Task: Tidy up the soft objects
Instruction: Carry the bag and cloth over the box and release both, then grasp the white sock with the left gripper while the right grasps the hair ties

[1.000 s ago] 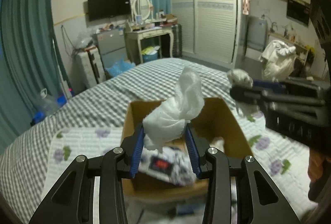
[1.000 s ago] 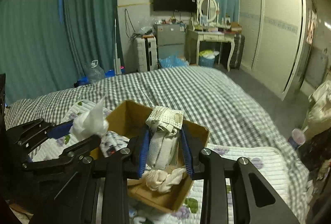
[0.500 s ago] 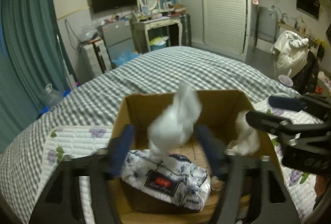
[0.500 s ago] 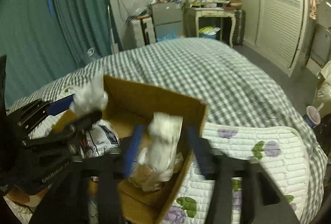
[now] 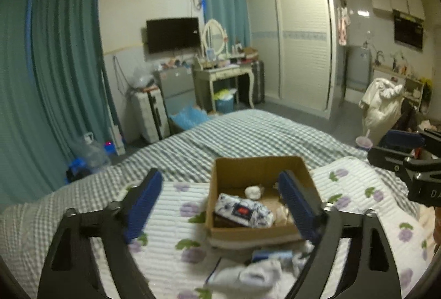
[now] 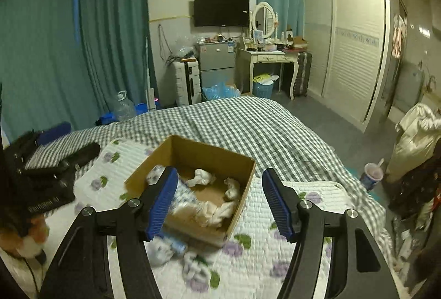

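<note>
Looking along the left gripper (image 5: 223, 205), jaws wide and empty, the cardboard box (image 5: 257, 169) sits on the quilted mat (image 5: 171, 219), its patterned pouch (image 5: 244, 210) lying crosswise. The right view shows the right gripper (image 6: 219, 199) wide too, above white cloths (image 6: 202, 177) inside the box.

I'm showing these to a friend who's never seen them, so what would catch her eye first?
Probably the open cardboard box in the middle of the quilted floral pad, with white soft items and a blue-patterned pack inside. Next, the blue-padded jaws of both grippers, spread wide and empty, framing it. More soft bundles lie on the pad in front of the box.
</note>
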Tool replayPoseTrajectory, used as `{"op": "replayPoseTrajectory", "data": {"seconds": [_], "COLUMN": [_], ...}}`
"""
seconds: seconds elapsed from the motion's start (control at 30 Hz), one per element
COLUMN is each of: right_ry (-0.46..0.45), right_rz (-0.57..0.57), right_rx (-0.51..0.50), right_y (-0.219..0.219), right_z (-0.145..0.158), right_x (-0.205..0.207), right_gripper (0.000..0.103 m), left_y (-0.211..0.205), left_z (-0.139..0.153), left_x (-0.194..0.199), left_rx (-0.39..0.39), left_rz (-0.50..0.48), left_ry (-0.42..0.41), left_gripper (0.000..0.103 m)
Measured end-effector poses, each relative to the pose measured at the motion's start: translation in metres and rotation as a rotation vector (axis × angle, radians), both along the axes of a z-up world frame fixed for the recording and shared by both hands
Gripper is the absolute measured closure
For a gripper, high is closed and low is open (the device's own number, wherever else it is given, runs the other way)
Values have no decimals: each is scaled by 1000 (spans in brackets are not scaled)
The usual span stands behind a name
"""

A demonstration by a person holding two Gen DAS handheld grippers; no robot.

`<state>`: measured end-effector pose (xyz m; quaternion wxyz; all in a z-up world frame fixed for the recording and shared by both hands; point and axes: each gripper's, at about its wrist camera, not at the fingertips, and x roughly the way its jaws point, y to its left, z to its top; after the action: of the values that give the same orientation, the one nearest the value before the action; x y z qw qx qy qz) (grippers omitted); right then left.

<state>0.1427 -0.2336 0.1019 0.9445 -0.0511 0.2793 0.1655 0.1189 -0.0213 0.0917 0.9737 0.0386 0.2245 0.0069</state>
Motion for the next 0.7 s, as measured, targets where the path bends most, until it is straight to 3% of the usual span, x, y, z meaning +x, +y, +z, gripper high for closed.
{"op": "replayPoseTrajectory", "data": {"seconds": [0.2,0.4,0.7], "right_ry": [-22,42,212], "right_rz": [16,24,28], "right_rx": [-38,-61,-125], "right_y": [9,15,27], "right_z": [2,-41,-143], "right_x": [-58,-65,-19], "right_gripper": [11,11,11], "left_y": [9,7,1], "left_z": [0,-43,-151], "left_x": [-51,-59,-15], "left_rx": [-10,-20,-73], "left_rz": [3,4,-2], "left_ry": [-35,26,267], "left_gripper": [7,7,7]}}
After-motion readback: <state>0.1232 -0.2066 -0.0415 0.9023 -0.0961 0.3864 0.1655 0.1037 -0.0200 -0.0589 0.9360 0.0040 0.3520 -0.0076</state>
